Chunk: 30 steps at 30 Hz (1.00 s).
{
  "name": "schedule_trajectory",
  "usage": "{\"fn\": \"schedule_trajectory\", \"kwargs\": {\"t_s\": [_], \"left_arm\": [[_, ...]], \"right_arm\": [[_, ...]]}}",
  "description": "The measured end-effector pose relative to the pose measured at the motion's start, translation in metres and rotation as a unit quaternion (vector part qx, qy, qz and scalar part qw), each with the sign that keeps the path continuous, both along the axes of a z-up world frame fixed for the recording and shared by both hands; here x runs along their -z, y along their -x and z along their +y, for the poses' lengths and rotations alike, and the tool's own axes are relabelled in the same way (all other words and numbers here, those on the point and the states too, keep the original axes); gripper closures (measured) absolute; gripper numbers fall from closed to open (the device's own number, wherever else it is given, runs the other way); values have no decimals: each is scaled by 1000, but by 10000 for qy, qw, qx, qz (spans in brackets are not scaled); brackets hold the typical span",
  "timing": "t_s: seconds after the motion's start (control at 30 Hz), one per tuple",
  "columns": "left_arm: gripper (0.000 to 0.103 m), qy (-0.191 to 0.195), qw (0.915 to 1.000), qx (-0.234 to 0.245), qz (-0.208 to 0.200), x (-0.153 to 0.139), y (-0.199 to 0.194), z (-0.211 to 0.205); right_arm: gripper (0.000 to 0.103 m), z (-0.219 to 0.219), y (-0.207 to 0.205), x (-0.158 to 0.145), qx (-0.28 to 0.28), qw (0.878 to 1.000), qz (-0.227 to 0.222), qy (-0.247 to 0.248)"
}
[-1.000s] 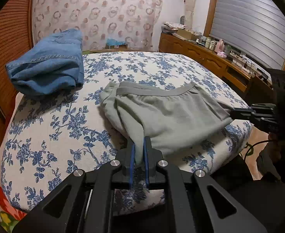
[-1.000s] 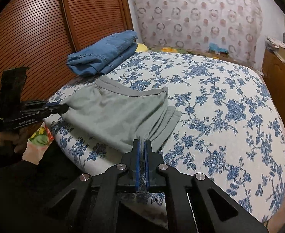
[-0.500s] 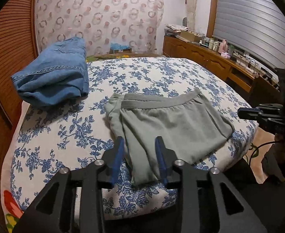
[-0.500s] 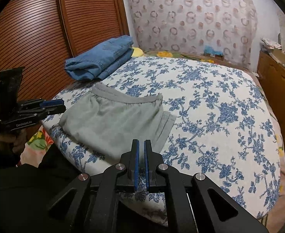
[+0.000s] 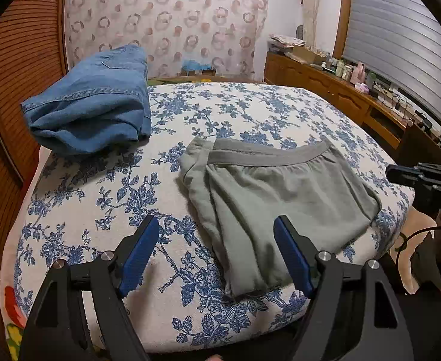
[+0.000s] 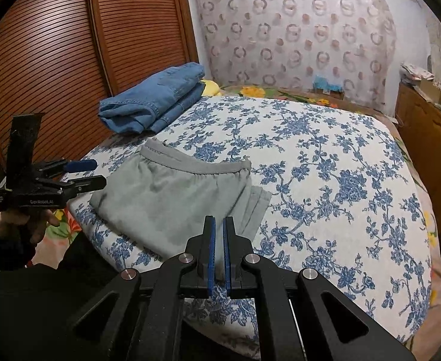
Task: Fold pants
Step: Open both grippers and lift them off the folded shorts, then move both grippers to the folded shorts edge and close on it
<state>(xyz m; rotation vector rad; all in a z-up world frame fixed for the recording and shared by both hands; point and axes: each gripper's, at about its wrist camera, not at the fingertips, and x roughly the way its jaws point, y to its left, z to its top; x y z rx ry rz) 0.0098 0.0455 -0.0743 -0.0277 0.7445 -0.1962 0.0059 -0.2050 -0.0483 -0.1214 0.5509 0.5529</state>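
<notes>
Jaws of the left hand-held gripper (image 5: 214,249) have just been opening and stand wide apart, empty, above the near edge of the folded grey pants (image 5: 280,198) on the floral bed (image 5: 100,210). Right hand-held gripper (image 6: 217,246) is pressed together, gripping nothing. Farther back, folded blue jeans (image 5: 91,105) lie near the wooden wardrobe (image 6: 70,45).

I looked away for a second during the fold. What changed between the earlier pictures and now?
The left tongs, clamped a second ago on the near edge of the grey pants, have just been opening and let the cloth go. The right tongs came off the pants too, staying shut with nothing between them. Both drew back slightly. The pants lie folded on the floral bedspread; the folded jeans stayed put.
</notes>
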Motion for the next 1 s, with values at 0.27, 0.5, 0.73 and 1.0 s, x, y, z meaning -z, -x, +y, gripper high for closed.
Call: {"fn": "schedule_trajectory", "kwargs": {"t_s": [0.27, 0.5, 0.73, 1.0], "left_arm": [[24, -32, 10000, -67, -8, 1, -10, 0], [24, 1, 10000, -53, -13, -1, -25, 1], [24, 40, 10000, -6, 28, 2, -38, 0], [29, 355, 9992, 59, 149, 6, -51, 8]], "right_arm": [[63, 8, -14, 0, 118, 9999, -50, 46], [62, 12, -31, -8, 233, 9996, -136, 39], [62, 11, -53, -5, 347, 9993, 61, -121], [59, 21, -70, 13, 368, 9989, 276, 96]]}}
